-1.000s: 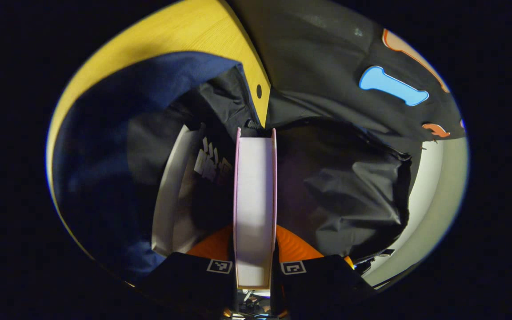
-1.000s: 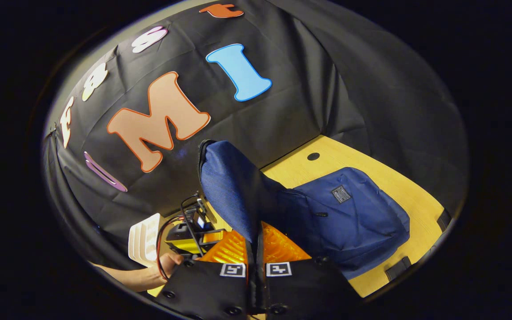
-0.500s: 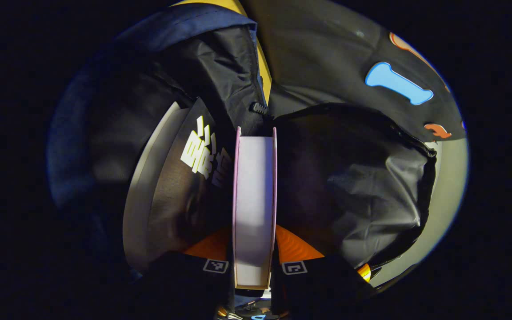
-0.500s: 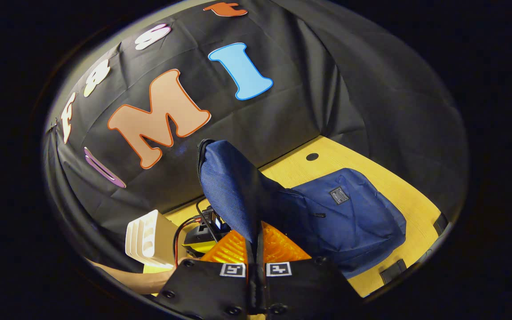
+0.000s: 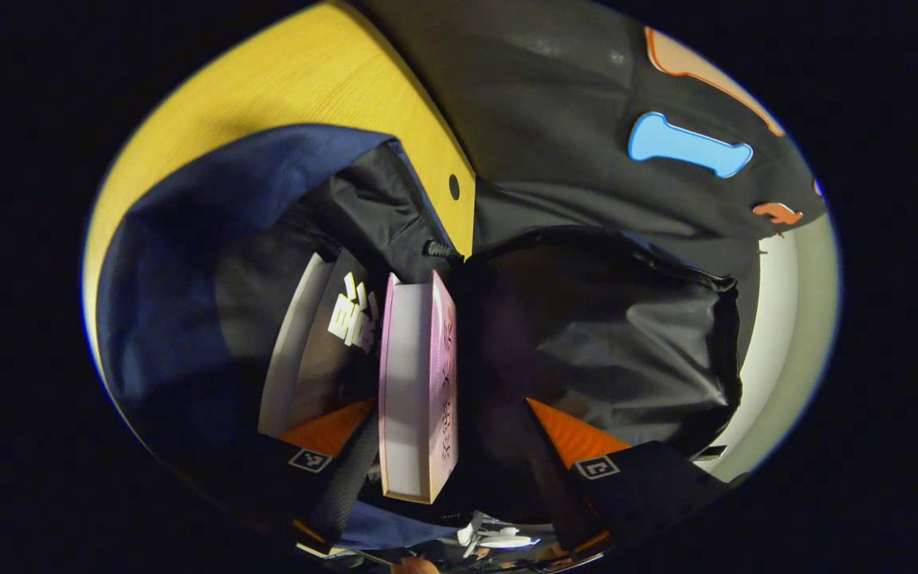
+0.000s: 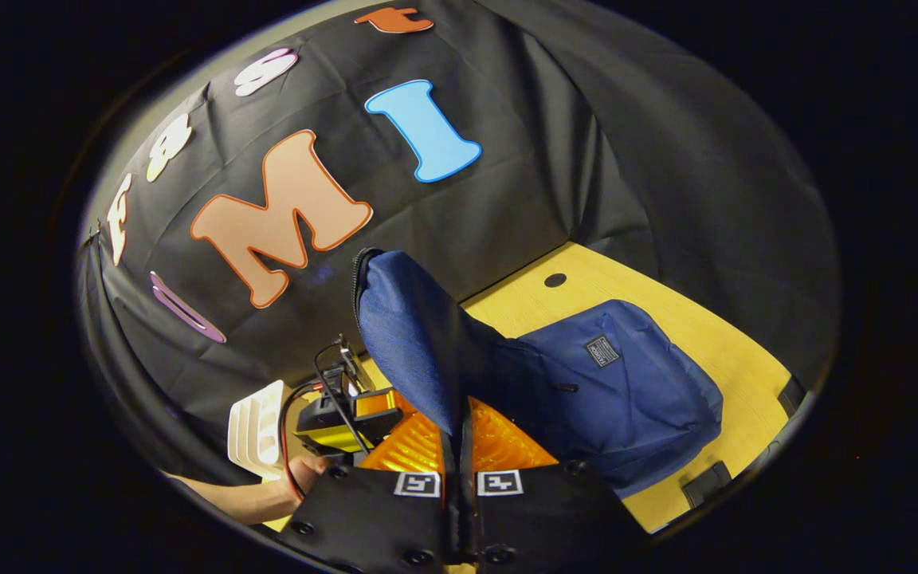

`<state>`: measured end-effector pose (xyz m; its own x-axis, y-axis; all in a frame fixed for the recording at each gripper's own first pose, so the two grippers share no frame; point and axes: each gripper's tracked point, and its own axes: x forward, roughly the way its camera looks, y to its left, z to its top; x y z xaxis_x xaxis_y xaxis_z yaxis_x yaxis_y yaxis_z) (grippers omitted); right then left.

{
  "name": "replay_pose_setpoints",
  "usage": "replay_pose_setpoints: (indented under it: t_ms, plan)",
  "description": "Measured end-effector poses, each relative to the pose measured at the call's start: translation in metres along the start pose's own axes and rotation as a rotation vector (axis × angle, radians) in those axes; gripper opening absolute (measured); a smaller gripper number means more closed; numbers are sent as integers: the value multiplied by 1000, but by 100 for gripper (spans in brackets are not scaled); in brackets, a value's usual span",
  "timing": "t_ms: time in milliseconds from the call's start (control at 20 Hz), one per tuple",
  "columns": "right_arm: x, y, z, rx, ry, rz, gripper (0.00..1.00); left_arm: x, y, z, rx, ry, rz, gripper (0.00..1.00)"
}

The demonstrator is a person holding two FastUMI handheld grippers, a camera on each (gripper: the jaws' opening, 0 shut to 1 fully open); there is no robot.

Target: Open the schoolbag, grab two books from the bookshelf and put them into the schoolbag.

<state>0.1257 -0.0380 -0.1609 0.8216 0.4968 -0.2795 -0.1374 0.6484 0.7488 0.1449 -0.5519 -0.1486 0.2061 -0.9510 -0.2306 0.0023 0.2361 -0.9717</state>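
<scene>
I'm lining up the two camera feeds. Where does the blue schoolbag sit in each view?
Left gripper view: the schoolbag spans left and middle, with its blue shell at left and its black lining open around a pink book.
Right gripper view: the schoolbag lies right of centre on the table, with its flap pinched upright by the right gripper.
Shared landmark: the round hole in the yellow table.

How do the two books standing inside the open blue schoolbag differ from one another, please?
The pink-covered book stands nearer the middle of the blue fabric schoolbag, showing its pale page edges; the dark-covered book stands beside it toward the bag's wall, showing large white print. The pink one looks thicker. Both stand on edge in the bag's black lining.
</scene>
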Motion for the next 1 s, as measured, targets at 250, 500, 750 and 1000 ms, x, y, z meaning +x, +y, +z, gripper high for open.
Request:
replay_pose_setpoints:
  t_ms: [250,500,750,1000]
  plan:
    - [0,2,0,-3,4,-4,3,-31,-4,10,133,-30,62,95]
    - [-1,3,0,-9,8,-5,3,-71,-24,27,469,-119,149,94]
    - [-2,4,1,-11,10,-2,3,-152,-76,57,733,-317,234,95]
    - [-5,5,1,-18,16,10,3,-258,-132,73,888,-569,305,94]
